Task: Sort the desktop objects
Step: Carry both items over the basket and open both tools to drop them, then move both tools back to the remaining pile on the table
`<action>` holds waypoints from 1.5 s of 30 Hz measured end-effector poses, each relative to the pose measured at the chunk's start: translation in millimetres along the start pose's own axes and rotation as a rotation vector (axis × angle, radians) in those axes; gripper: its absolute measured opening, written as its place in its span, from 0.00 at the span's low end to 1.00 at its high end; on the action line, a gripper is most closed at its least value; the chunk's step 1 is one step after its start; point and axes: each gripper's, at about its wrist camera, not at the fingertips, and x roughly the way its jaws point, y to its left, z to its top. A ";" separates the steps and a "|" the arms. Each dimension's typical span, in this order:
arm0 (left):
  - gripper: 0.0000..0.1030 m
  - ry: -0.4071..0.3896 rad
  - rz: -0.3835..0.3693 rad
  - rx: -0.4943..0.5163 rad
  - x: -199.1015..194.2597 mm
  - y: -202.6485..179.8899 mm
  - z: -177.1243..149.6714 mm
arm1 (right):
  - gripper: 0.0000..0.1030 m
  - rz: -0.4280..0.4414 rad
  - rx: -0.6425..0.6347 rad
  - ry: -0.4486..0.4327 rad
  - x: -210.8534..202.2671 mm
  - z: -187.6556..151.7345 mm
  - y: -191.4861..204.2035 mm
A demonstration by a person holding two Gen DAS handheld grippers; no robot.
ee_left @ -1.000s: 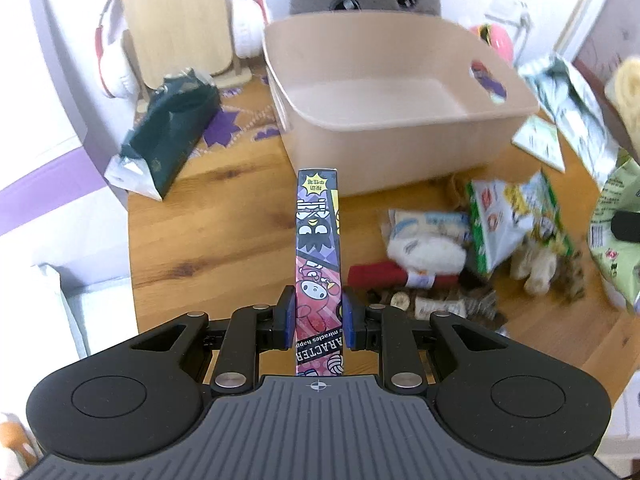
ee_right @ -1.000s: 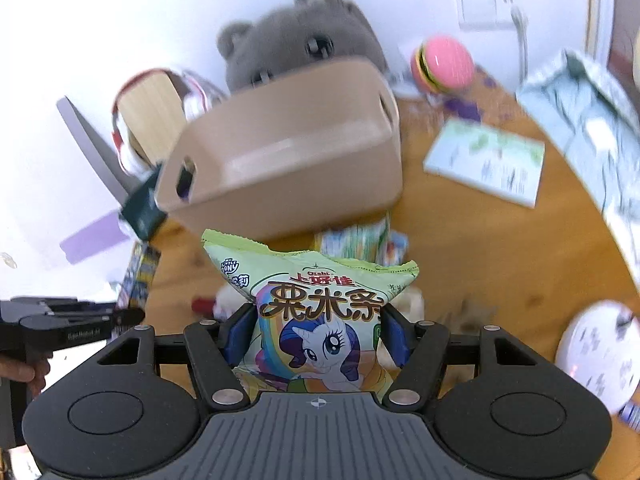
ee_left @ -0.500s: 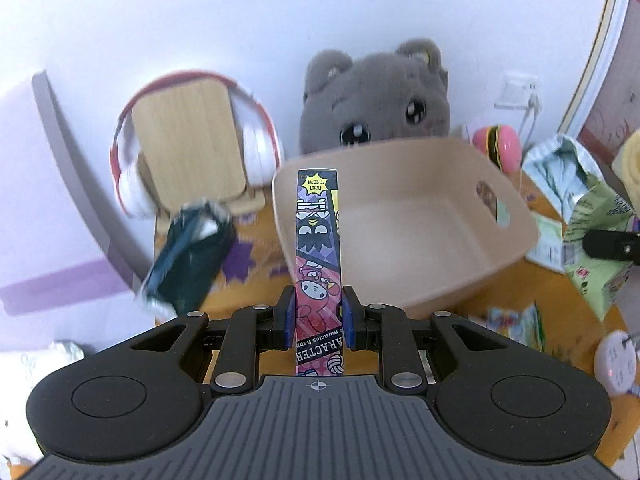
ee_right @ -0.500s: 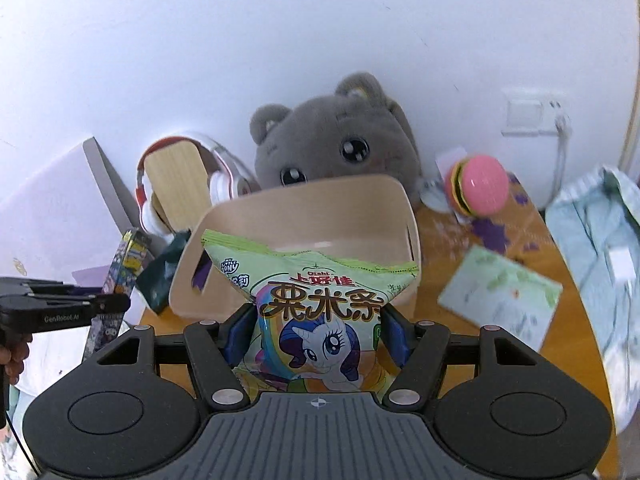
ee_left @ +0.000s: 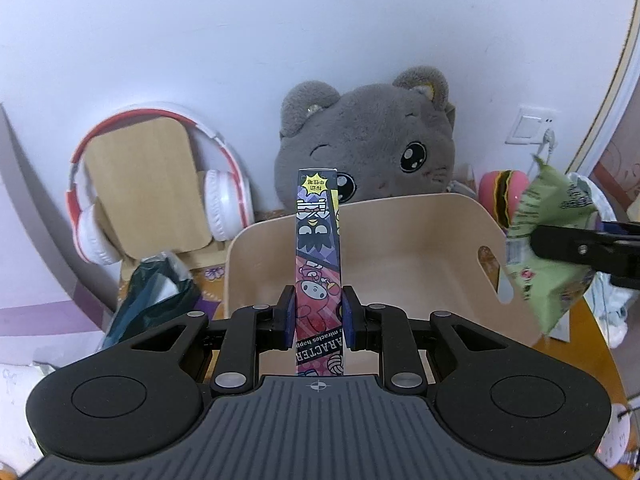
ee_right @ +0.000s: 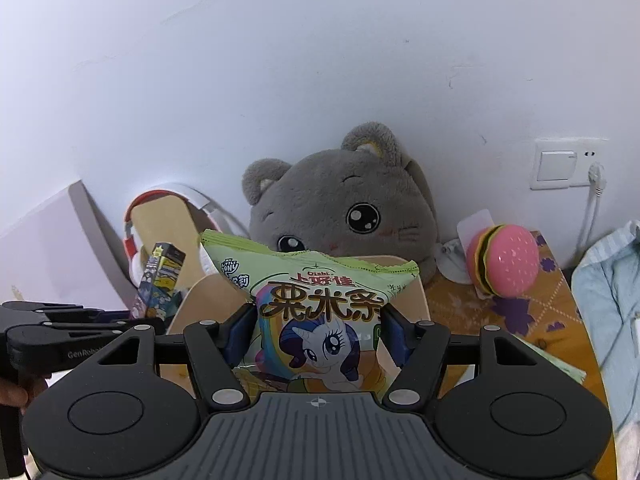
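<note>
The left gripper (ee_left: 318, 312) pinches a tall cartoon box (ee_left: 318, 248) upright between its fingers; the right gripper (ee_right: 318, 336) clamps a green snack bag (ee_right: 316, 312). Just beyond both sits the beige bin (ee_left: 400, 240), looking empty, so neither item is dropped yet.

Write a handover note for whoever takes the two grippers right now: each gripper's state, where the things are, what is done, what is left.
Left gripper: shut on the cartoon box, held upright in front of the beige bin.
Right gripper: shut on the green snack bag, lifted at the bin's right side.
Bin: sits in front of the grey plush cat; nothing shows in the part of it that is visible.
Done: both items picked up.
Left: probably drop both into the bin, then carry on sorting.
</note>
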 end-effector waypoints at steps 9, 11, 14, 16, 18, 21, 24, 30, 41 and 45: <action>0.22 0.061 0.061 0.015 56.9 -16.9 -2.8 | 0.61 -0.040 0.034 0.097 66.6 -2.9 -17.5; 0.22 0.082 0.064 0.025 66.8 -20.9 -5.1 | 0.61 -0.051 0.022 0.113 79.0 -5.4 -20.0; 0.22 0.116 0.073 0.036 81.0 -27.2 -9.0 | 0.61 -0.072 0.009 0.157 97.2 -8.6 -22.1; 0.22 0.145 0.074 0.032 89.0 -28.9 -13.3 | 0.61 -0.074 0.020 0.183 106.0 -11.2 -24.2; 0.22 0.174 0.068 0.024 96.5 -30.5 -17.2 | 0.61 -0.080 0.013 0.204 113.1 -13.2 -24.3; 0.23 0.195 0.071 0.026 103.1 -32.0 -22.5 | 0.62 -0.090 -0.016 0.230 121.4 -17.7 -22.7; 0.32 0.223 0.077 0.025 107.3 -32.4 -27.3 | 0.62 -0.098 -0.036 0.255 128.0 -22.3 -23.6; 0.52 0.226 0.086 0.003 102.0 -27.3 -30.3 | 0.77 -0.102 -0.069 0.275 128.3 -27.3 -23.1; 0.79 0.139 0.141 -0.006 62.1 -25.3 -27.9 | 1.00 -0.113 -0.056 0.218 92.3 -27.6 -19.6; 0.80 0.118 0.131 0.007 44.2 -26.1 -30.5 | 1.00 -0.118 -0.069 0.190 71.9 -28.9 -17.1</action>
